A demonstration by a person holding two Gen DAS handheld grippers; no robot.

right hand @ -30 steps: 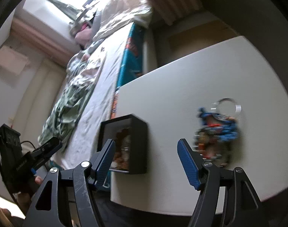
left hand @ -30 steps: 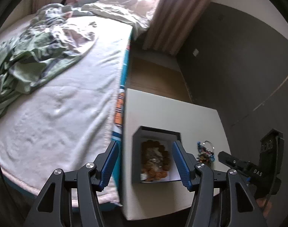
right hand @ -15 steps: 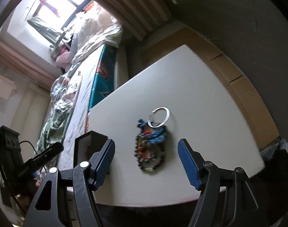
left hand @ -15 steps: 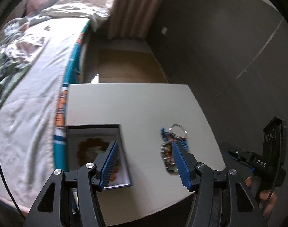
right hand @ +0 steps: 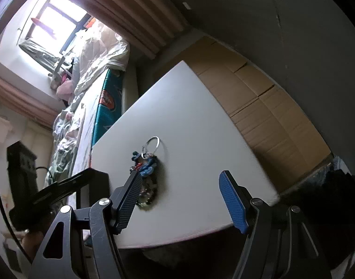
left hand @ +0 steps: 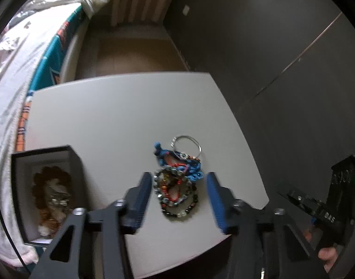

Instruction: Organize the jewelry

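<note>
A pile of jewelry (left hand: 177, 181) lies on the white table (left hand: 121, 116): a blue braided piece, beaded bracelets and a silver ring (left hand: 186, 144). My left gripper (left hand: 179, 195) is open, its fingers on either side of the pile, just above it. An open black box (left hand: 47, 193) with brown beads inside stands at the table's left edge. In the right wrist view the pile (right hand: 147, 176) sits beside my left finger; my right gripper (right hand: 179, 200) is open and empty, over the table's near edge.
A bed (left hand: 12, 74) with white sheets runs along the table's left side. Cardboard boxes (right hand: 258, 107) lie on the floor to the right. A dark wall (left hand: 270, 46) stands behind. The right gripper's body (left hand: 326, 200) shows at the left view's right edge.
My left gripper has swung right from over the box to straddle the jewelry pile. My right gripper has shifted right, so the pile now lies at its left finger.
</note>
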